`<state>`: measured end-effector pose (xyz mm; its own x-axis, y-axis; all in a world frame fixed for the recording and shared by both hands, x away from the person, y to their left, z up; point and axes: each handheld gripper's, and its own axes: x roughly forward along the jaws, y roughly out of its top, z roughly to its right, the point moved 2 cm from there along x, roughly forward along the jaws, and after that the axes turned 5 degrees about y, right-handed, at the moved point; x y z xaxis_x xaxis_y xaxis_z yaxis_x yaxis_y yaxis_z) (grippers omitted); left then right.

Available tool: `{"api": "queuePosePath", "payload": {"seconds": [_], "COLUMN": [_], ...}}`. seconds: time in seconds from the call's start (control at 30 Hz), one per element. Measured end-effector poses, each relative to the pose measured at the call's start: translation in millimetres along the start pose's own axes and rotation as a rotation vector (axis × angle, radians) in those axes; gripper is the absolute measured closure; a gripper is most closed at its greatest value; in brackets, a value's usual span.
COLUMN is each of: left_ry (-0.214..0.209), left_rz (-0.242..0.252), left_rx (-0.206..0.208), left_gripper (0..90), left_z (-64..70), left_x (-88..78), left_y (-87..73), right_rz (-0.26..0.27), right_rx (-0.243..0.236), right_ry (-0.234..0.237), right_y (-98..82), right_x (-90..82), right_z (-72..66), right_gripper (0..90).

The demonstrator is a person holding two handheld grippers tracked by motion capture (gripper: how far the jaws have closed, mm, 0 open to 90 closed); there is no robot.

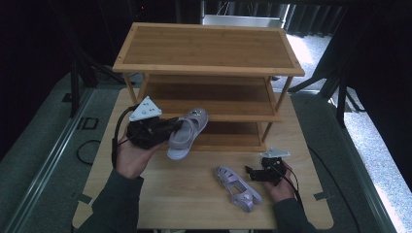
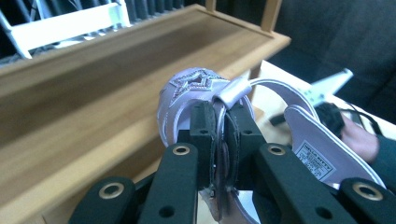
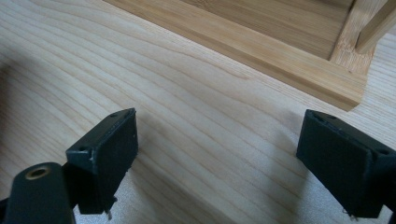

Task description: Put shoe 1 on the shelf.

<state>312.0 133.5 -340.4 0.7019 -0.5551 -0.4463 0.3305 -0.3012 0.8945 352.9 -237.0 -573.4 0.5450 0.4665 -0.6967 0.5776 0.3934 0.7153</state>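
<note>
My left gripper (image 1: 176, 127) is shut on the side of a lilac sandal (image 1: 187, 133), holding it in the air in front of the rack's lower shelves. In the left gripper view its jaws pinch the sandal (image 2: 196, 91) by its edge, the star-trimmed toe pointing at the shelf, the sole label to the right. A second lilac sandal (image 1: 236, 187) lies flat on the table near the front. My right gripper (image 1: 248, 173) sits just right of that sandal, low over the table. Its jaws stand wide apart in the right gripper view (image 3: 217, 156), with bare wood between them.
A three-tier bamboo shoe rack (image 1: 209, 48) stands at the back of the light wooden table (image 1: 189, 194). Its bottom shelf edge (image 3: 261, 51) is just ahead of the right gripper. Dark floor and black stands surround the table.
</note>
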Motion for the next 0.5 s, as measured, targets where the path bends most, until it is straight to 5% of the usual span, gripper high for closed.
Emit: {"api": "queuePosePath", "payload": {"seconds": [0.13, 0.27, 0.33, 0.5], "left_ry": [0.042, 0.145, 0.158, 0.228], "left_rz": [0.020, 0.026, 0.031, 0.063], "left_rx": [-0.013, -0.013, -0.020, -0.067], "left_gripper": [83.1, 83.2, 83.1, 83.2], "left_z": [-4.0, -9.1, -10.5, -19.4], "left_x": [9.0, 28.3, 32.5, 53.2], "left_y": [4.8, 9.6, 10.2, 14.2], "right_rz": [-0.001, 0.000, 0.000, 0.000], "right_rx": [-0.003, -0.001, 0.000, -0.001], "right_ry": [-0.001, 0.000, 0.000, -0.001], "right_y": [-0.1, 0.0, 0.0, 0.0], "right_x": [0.0, 0.0, 0.0, 0.0], "right_z": [0.2, 0.1, 0.0, 0.1], "right_gripper": [12.1, 12.1, 12.1, 12.1]}}
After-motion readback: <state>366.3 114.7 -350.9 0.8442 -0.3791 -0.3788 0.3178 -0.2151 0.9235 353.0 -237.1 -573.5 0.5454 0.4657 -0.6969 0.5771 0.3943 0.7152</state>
